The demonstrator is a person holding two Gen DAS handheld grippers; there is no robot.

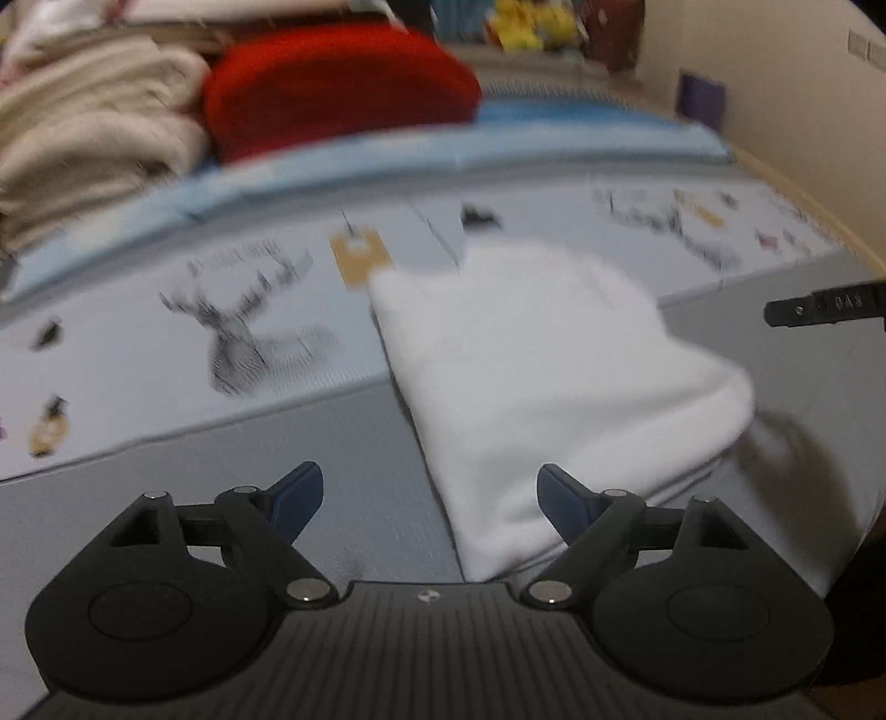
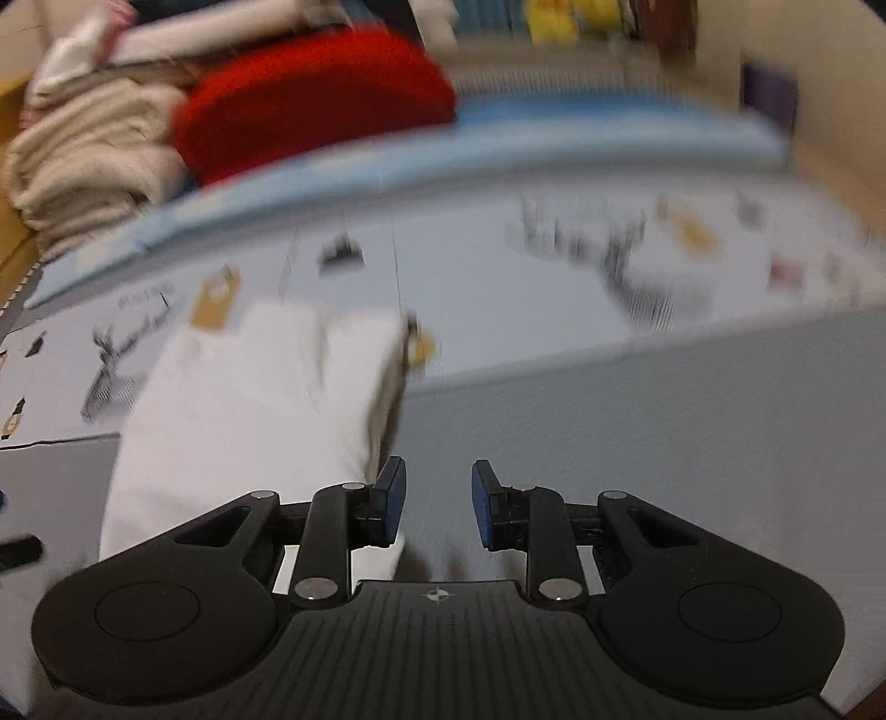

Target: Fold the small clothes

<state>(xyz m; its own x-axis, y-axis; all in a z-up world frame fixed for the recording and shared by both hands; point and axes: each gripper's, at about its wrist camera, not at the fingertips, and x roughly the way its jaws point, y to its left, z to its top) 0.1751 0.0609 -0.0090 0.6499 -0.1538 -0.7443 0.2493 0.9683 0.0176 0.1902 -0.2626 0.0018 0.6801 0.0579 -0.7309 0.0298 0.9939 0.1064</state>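
Observation:
A small white garment (image 1: 542, 376) lies folded on the grey printed mat (image 1: 166, 387). In the left wrist view it fills the middle right, and my left gripper (image 1: 429, 495) hangs above its near left edge with the jaws spread wide and nothing between the blue pads. The right wrist view shows the same white garment (image 2: 249, 399) at the lower left. My right gripper (image 2: 437, 501) stands just right of its near corner, jaws partly apart, gripping nothing. A black tip of the right gripper (image 1: 819, 310) shows at the right edge of the left wrist view.
A red cloth (image 1: 338, 83) and a pile of beige fabric (image 1: 83, 138) lie beyond the mat at the back left, on a light blue sheet (image 1: 498, 138). A cream wall (image 1: 775, 83) rises at the right. Yellow items (image 1: 526, 22) sit far back.

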